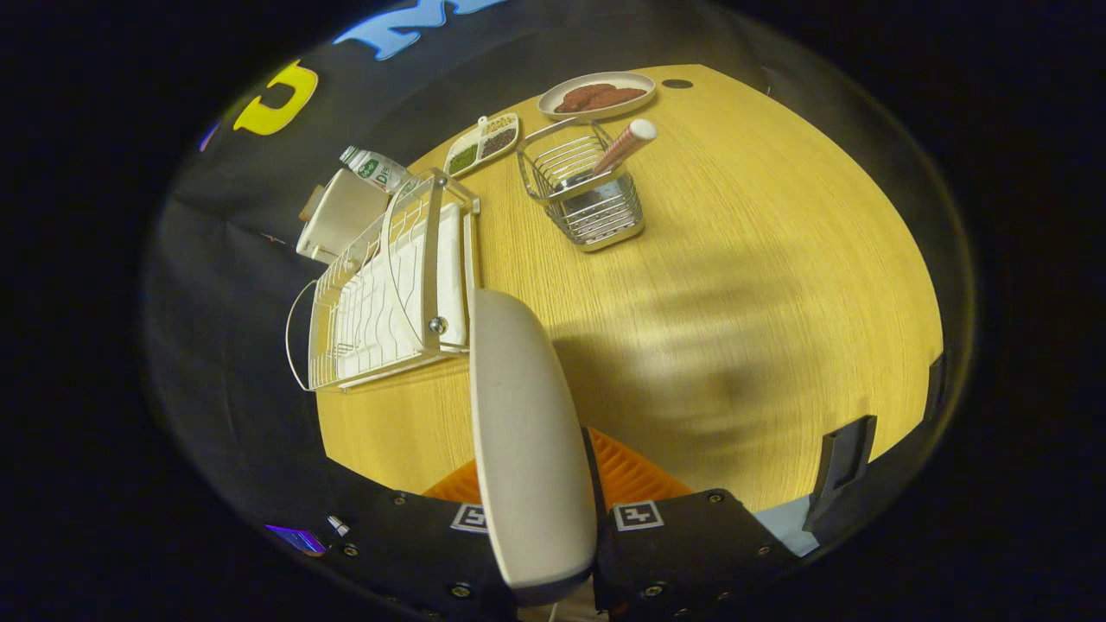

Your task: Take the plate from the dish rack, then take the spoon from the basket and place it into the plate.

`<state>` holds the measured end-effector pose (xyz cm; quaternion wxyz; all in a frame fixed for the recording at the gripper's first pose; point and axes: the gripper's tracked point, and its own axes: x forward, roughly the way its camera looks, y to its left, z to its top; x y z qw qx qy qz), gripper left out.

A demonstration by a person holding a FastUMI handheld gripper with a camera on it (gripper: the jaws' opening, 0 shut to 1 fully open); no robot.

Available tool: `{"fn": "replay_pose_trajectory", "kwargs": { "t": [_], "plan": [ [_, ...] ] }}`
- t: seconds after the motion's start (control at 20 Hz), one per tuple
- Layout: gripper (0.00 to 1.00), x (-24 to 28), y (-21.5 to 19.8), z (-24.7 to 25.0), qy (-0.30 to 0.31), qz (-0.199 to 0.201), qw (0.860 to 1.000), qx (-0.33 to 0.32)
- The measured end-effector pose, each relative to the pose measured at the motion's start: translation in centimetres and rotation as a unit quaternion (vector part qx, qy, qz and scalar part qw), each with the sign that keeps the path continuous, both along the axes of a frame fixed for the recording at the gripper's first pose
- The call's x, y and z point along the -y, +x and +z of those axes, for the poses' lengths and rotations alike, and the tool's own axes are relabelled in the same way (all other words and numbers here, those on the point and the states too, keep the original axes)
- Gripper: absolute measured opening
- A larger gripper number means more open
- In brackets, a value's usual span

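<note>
The gripper (pixel 536 518) pinches the white plate (pixel 527 432) on edge between its two fingers, held up over the wooden table (pixel 760 259), beside the white wire dish rack (pixel 380 294). The first step appears done. The spoon (pixel 624 145) stands in the wire basket (pixel 587 186), well beyond the fingers. Setting the plate down and moving the spoon remain.

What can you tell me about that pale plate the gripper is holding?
The plate is plain off-white, smooth like ceramic or melamine, and looks empty. It is seen edge-on, standing upright, clamped between the fingers of the gripper. It is lifted above the wooden table, out of the rack, which sits just beyond its far edge.
</note>
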<state>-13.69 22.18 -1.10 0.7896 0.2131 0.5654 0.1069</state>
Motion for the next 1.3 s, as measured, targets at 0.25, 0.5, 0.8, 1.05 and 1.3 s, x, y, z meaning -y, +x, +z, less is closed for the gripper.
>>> {"fn": "replay_pose_trajectory", "kwargs": {
  "t": [0.25,0.5,0.8,1.05,1.3],
  "plan": [
    [0.34,-1.3,-0.3,-2.7,0.046,0.038,0.998,-0.007],
    [0.34,-2.8,0.0,-4.3,0.129,0.036,0.991,-0.020],
    [0.44,-0.2,1.0,-5.5,0.098,0.042,0.994,0.007],
    [0.57,5.0,2.7,-5.4,0.045,-0.015,0.998,0.039],
    [0.57,9.7,6.8,2.2,-0.018,-0.057,0.970,0.236]
  ]
}}
